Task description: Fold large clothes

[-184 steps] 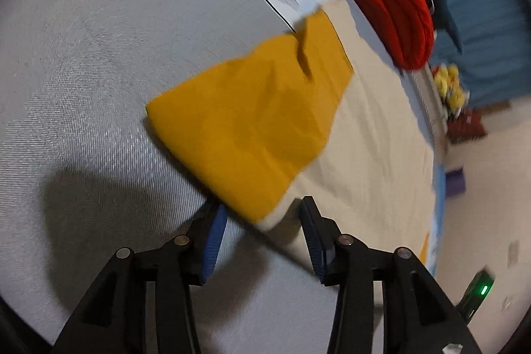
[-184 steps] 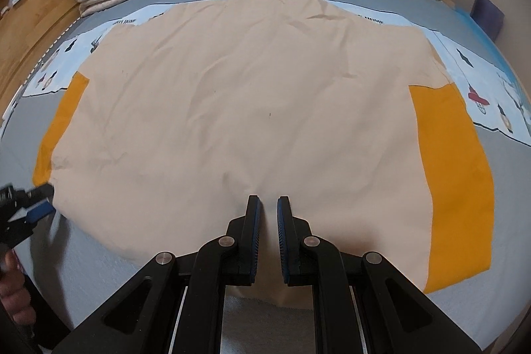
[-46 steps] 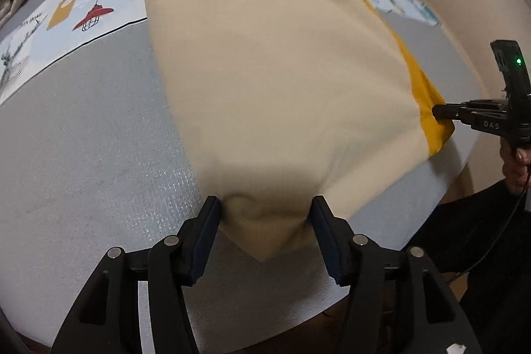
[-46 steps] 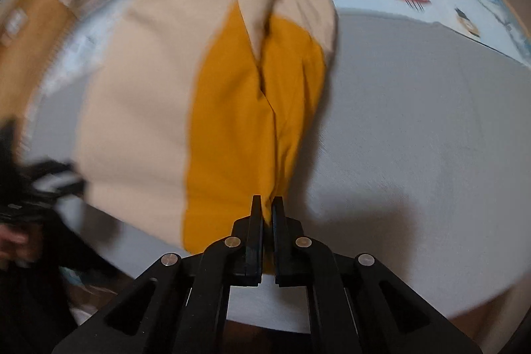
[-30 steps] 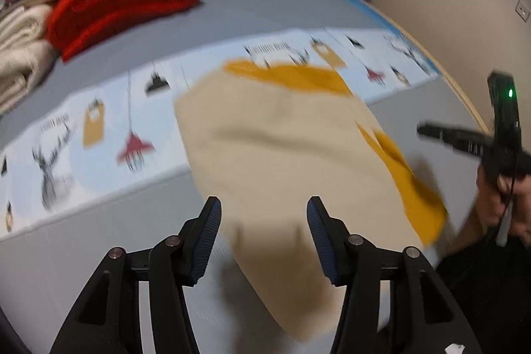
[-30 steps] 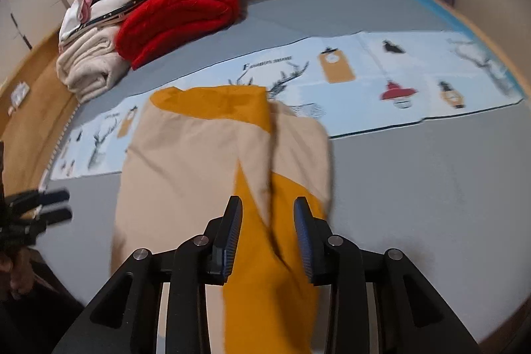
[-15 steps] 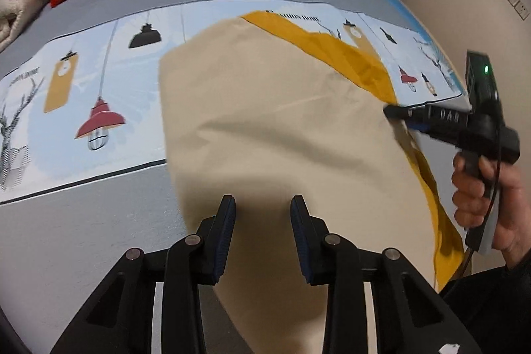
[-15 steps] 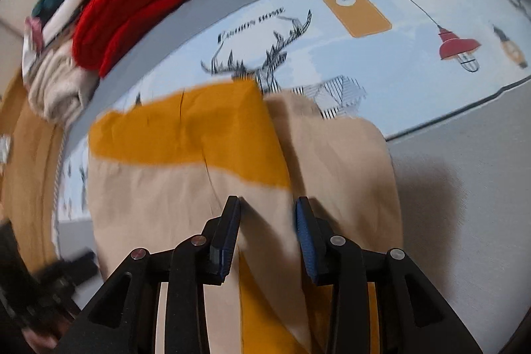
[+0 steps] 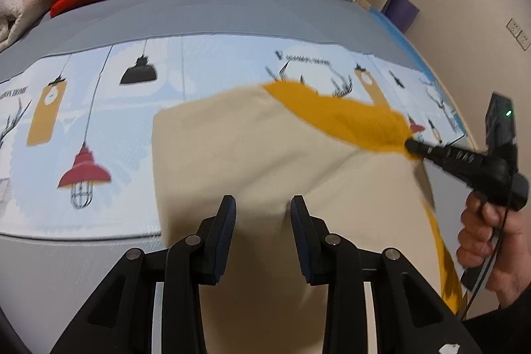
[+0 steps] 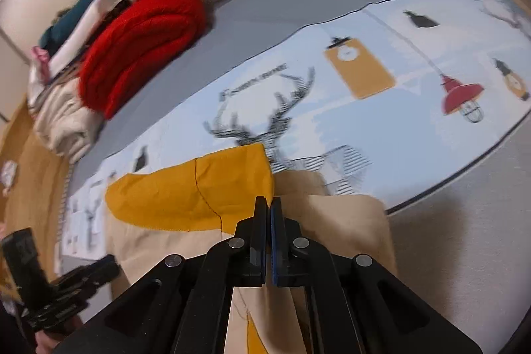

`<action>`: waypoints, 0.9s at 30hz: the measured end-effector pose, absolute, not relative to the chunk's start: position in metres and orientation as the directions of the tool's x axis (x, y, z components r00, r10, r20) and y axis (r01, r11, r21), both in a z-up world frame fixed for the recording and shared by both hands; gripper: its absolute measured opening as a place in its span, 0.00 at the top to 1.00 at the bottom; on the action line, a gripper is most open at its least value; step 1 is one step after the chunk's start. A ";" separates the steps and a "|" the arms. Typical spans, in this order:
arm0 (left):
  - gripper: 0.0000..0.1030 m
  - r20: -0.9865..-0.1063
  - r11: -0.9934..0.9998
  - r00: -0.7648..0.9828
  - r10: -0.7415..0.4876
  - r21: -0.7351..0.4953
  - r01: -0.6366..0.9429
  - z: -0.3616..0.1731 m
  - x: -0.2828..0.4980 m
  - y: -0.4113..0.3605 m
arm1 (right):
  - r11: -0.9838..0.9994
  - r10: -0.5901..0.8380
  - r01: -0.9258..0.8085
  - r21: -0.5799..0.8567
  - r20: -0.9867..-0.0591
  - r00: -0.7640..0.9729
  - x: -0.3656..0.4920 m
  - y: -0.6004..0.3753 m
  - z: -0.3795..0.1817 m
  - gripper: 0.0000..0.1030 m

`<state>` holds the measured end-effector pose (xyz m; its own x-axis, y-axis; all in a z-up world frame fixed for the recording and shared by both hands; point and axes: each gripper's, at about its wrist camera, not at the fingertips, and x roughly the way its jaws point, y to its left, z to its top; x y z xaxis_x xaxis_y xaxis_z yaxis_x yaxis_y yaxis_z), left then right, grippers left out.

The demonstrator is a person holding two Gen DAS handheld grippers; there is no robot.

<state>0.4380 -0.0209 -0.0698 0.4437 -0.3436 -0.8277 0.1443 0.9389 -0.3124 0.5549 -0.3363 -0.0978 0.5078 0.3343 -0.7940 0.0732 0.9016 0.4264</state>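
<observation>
Left wrist view: the left gripper [image 9: 263,211] bunches a fold of the beige garment with mustard-yellow sleeves [image 9: 252,155] between part-closed jaws on the grey bed with a lamp-print sheet [image 9: 99,82].

Right wrist view: the right gripper [image 10: 268,209], jaws just closed, pinches the garment's yellow sleeve [image 10: 186,194]; a red folded blanket [image 10: 142,38] lies behind.

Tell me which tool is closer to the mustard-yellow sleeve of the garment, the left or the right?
Right. The right tool is shut on the mustard-yellow sleeve at its edge. The left tool pinches the beige body, away from that sleeve.
</observation>
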 end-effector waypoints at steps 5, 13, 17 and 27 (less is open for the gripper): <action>0.70 -0.806 0.943 0.492 -0.330 -0.297 0.147 -0.078 0.449 -0.026 | 0.938 0.237 0.126 0.322 -0.865 0.442 0.559 -0.333 -0.119 0.98; 0.70 -0.818 0.951 0.488 -0.305 -0.291 0.106 -0.090 0.473 -0.020 | 0.963 0.184 0.100 0.249 -0.883 0.432 0.561 -0.326 -0.129 0.98; 0.77 -0.856 0.964 0.448 -0.259 -0.260 0.061 -0.096 0.479 -0.018 | 0.973 0.174 0.069 0.220 -0.896 0.408 0.559 -0.321 -0.131 0.98; 0.54 -0.834 0.944 0.457 -0.308 -0.327 0.039 -0.043 0.444 0.015 | 0.978 0.199 -0.032 0.206 -0.881 0.428 0.520 -0.332 -0.092 0.48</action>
<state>0.4438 0.0149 -0.0431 0.4575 -0.3083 -0.8341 0.0392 0.9440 -0.3275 0.5204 -0.3318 -0.0925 0.4282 0.1994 -0.8814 -0.0323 0.9781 0.2056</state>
